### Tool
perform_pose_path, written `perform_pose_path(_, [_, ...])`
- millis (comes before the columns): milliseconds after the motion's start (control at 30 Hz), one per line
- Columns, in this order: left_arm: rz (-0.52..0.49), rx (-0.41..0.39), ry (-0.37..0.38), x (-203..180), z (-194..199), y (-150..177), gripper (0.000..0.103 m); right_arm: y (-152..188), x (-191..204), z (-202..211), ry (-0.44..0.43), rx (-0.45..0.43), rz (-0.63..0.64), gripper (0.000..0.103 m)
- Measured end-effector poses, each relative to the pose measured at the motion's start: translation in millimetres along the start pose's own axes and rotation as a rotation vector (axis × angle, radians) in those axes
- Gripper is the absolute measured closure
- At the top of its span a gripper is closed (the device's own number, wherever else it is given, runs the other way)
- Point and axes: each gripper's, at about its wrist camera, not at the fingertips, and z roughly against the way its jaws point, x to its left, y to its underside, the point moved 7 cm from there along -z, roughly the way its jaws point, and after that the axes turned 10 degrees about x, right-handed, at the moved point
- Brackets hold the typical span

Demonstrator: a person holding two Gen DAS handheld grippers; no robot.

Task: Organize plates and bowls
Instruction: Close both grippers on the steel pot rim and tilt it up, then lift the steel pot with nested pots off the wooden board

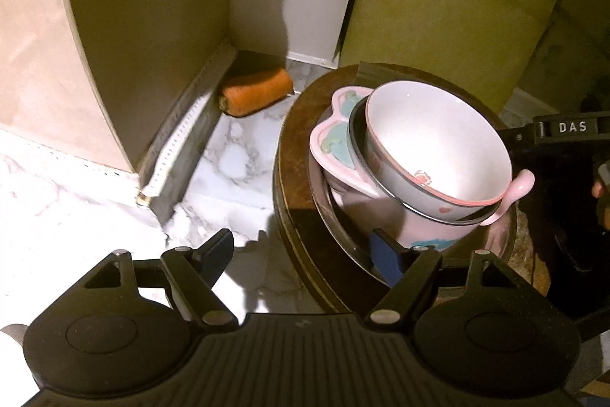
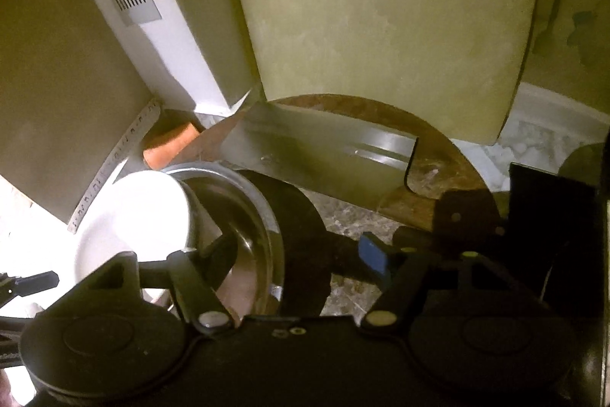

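1. A round dark-brown wooden table (image 1: 293,155) with a worn top is the landmark; every dish sits on it, stacked in one pile.
2. Lowest in the pile is a wide, shallow, shiny steel bowl (image 1: 335,216), whose polished rim shows along the pile's near side.
3. Inside the steel bowl stands a pale pink ceramic dish with teal moulded patches (image 1: 331,136), tilted toward the table's far left edge.
4. Leaning on the pink dish is a white bowl with a pink rim and a small red flower print (image 1: 438,140), tipped so that its plain white inside faces the left wrist camera; a dark metal ring runs just under its rim.
5. A pink rounded handle (image 1: 520,184) sticks out at the pile's right side, below the white bowl's rim.
6. The left gripper (image 1: 305,250) hovers at the table's near edge with its fingers well apart and nothing between them; its blue-padded right finger (image 1: 387,258) is over the steel bowl's near rim, and whether it touches I cannot tell.
7. The right gripper (image 2: 301,254) is over the table on the pile's right side, fingers spread, one over the steel bowl and the other outside it; no pad presses on anything.
8. A flat grey metal sheet (image 2: 324,151) lies on the table behind the pile.
9. An orange cylinder (image 1: 255,92) lies on the marble floor (image 1: 228,155) beyond the table's left edge.
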Motion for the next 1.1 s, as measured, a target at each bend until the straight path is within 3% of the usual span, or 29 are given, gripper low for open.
perform_pose_path(167, [0.010,0.016,0.036,-2,-7,-1,0.026,-2,-1,-14,-0.035,0.031,-0.005,0.049])
perform_pose_path(267, [0.018,0.033,0.059,-3,-14,-3,0.042,-3,0,-21,-0.047,0.043,-0.007,0.055])
perform_pose_path(400, [0.045,0.044,0.088,-1,-16,-5,0.046,-4,0,-29,-0.052,0.060,0.003,0.067])
perform_pose_path(533, [0.066,0.064,0.124,1,-19,-5,0.051,-3,2,-32,-0.059,0.068,0.007,0.071])
perform_pose_path(600, [0.087,0.082,0.162,1,-19,-6,0.062,-4,2,-33,-0.067,0.070,0.010,0.073])
perform_pose_path(667, [0.108,0.102,0.188,1,-20,-7,0.066,-5,4,-35,-0.076,0.079,0.013,0.075])
perform_pose_path(867, [0.213,0.161,0.269,3,-23,-5,0.072,-5,9,-39,-0.079,0.095,0.035,0.083])
perform_pose_path(933, [0.248,0.166,0.289,4,-23,-4,0.073,-4,11,-39,-0.084,0.097,0.044,0.087])
perform_pose_path(1000, [0.264,0.155,0.312,3,-21,-3,0.084,-3,13,-38,-0.080,0.096,0.056,0.089])
perform_pose_path(1100, [0.268,0.141,0.304,-1,-18,-3,0.089,-2,14,-38,-0.070,0.091,0.063,0.089])
